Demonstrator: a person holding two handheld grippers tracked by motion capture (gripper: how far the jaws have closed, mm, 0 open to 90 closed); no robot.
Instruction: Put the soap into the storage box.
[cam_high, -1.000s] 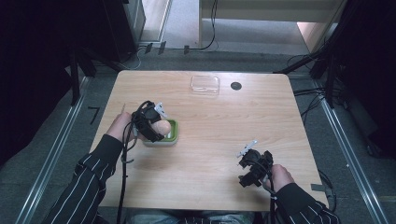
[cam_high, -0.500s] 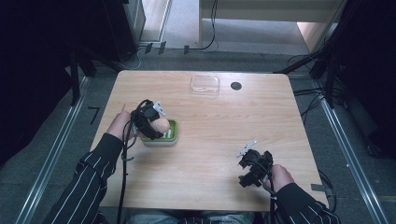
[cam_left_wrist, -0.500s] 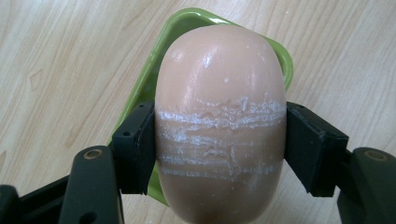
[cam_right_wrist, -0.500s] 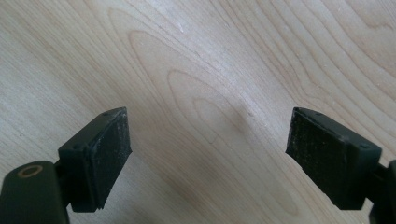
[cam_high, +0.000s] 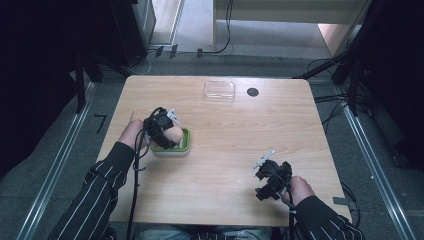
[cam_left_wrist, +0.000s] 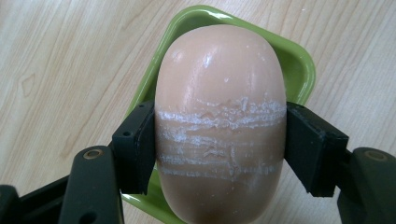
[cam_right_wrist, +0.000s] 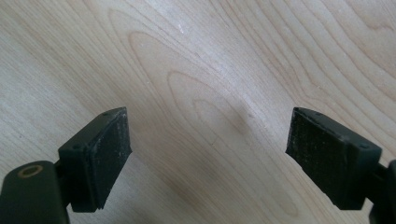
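Note:
A peach-coloured oval bar of soap (cam_left_wrist: 219, 121), scored with white scratch lines, sits between the black jaws of my left gripper (cam_left_wrist: 219, 147), which is shut on its sides. Under it lies a green soap dish (cam_left_wrist: 299, 70). From above, the soap (cam_high: 174, 134) is held just over the green dish (cam_high: 184, 146) at the table's left middle, with my left gripper (cam_high: 162, 131) around it. My right gripper (cam_high: 265, 181) rests near the front right of the table. Its jaws (cam_right_wrist: 208, 158) stand wide open over bare wood with nothing between them.
A clear plastic lid or tray (cam_high: 219, 90) lies at the far edge of the wooden table (cam_high: 240, 135), beside a round black cable hole (cam_high: 252, 92). Cables and dark stands ring the table on the floor.
My left gripper with the soap has shifted very slightly over the green dish. The right gripper has kept still.

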